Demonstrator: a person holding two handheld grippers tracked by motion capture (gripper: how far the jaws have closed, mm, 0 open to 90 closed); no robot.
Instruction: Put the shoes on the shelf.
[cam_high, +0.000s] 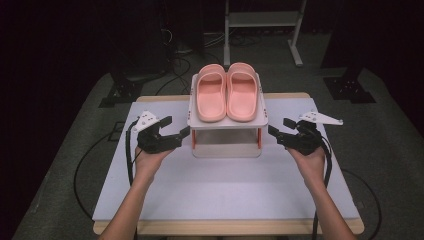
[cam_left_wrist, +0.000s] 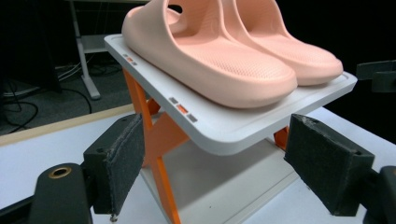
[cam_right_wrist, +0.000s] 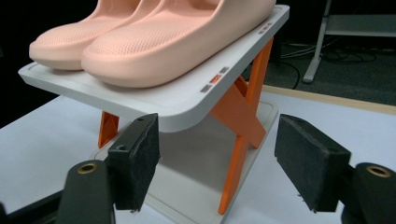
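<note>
We hold the left gripper (cam_high: 175, 129) and right gripper (cam_high: 280, 129) level, pointing inward toward each other. Jaws on both stand wide apart with nothing clamped between them. Both forearms run up from below, spread apart.

slippers (cam_high: 227, 91) on rack (cam_high: 227, 123), grippers flanking

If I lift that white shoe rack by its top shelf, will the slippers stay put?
Probably, if kept level: the pink slippers lie loose on the rack's top shelf, whose rim is only shallow. They look like light foam, so a tilt could slide them off.
</note>
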